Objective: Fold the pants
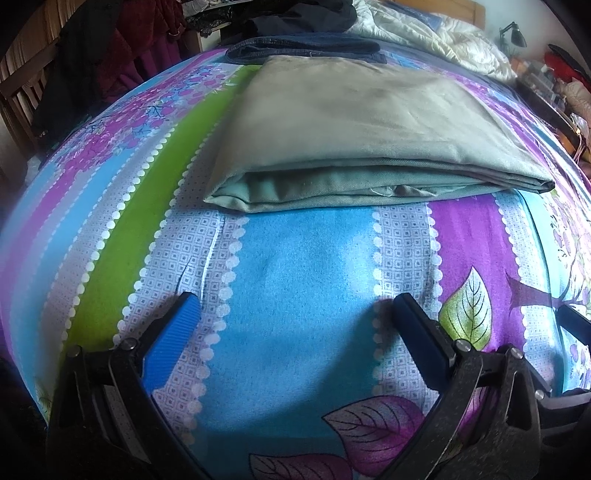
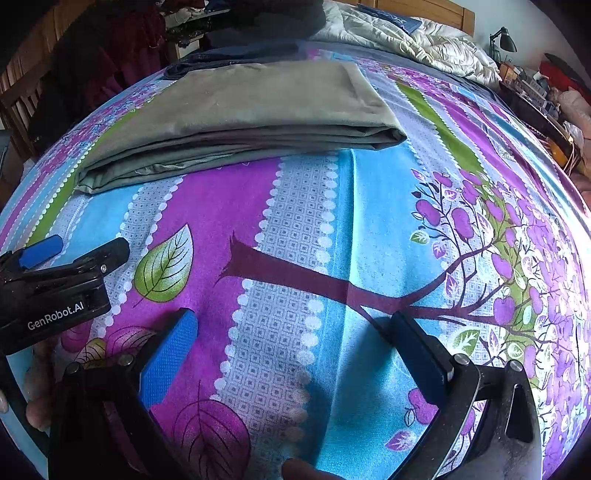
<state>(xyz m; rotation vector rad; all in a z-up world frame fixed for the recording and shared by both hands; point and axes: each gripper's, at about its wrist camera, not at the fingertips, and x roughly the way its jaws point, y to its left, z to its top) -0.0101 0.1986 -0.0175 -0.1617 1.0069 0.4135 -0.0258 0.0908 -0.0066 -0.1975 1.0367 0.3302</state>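
A bed fills both views, covered by a bedsheet (image 1: 303, 251) striped in blue, purple, green and dotted lilac, printed with leaves and a tree. From the left wrist view, dark clothes (image 1: 92, 62) hang at ten o'clock over a wooden chair. The folded pants (image 1: 369, 133), grey-green, lie flat on the sheet at twelve o'clock, their long axis running left to right, the stacked open edges facing the camera, the layers showing along that near side. Behind them and touching lies a dark blue garment (image 1: 306, 50). At one o'clock a white quilt (image 1: 443, 40) is bunched, and a small desk lamp (image 1: 513, 35) stands at two o'clock.

The left gripper (image 1: 295, 306) hovers over bare sheet at six o'clock, its jaws spread wide and grasping nothing, well short of the pants.

In the right wrist view the pants (image 2: 240, 114) sit at eleven o'clock, long axis tilting up to the right. The left gripper (image 2: 70, 251) shows at nine o'clock. The right gripper (image 2: 293, 325) is at six o'clock, jaws released and empty above the printed tree trunk.
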